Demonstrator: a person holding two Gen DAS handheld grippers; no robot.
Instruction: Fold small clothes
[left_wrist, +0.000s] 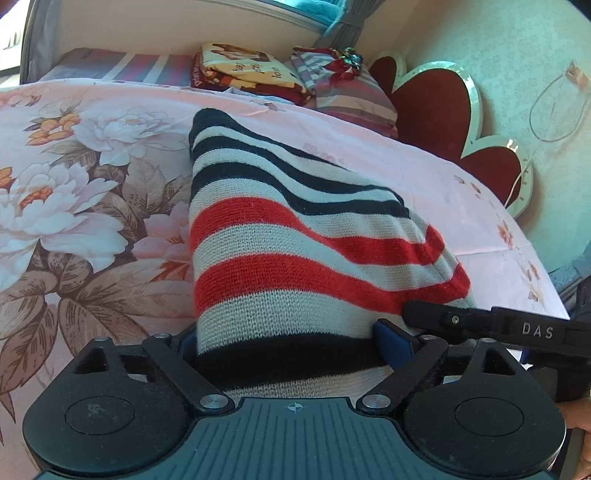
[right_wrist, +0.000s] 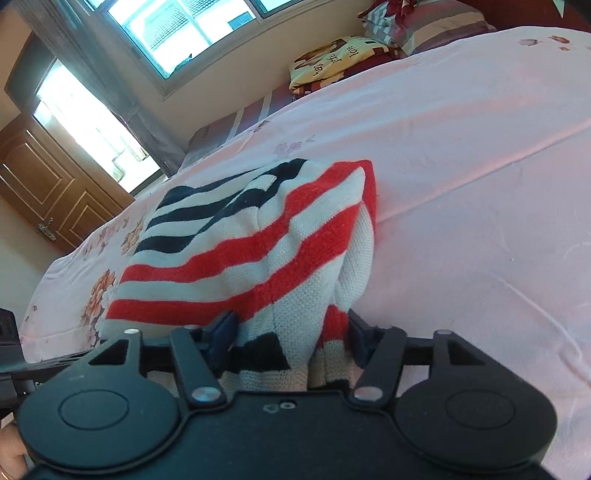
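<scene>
Striped sweater between left tool fingers

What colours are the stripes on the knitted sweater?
Red, navy and white stripes on the knitted sweater, clearest in the left wrist view.

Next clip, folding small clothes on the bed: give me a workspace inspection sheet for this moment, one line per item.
Surface: bed under a pink floral sheet, broad bare area beside the work.
Job's things: striped knit garment, red, white and navy, lying folded on the sheet.
Clutter: folded printed blanket and striped pillow at the head of the bed.
Grippers: left gripper and right gripper each have the garment's near edge between their jaws; whether the pads press cannot be told.
Cables: thin white cord looped on the wall.
Surroundings: red scalloped headboard, window, wooden door.
</scene>
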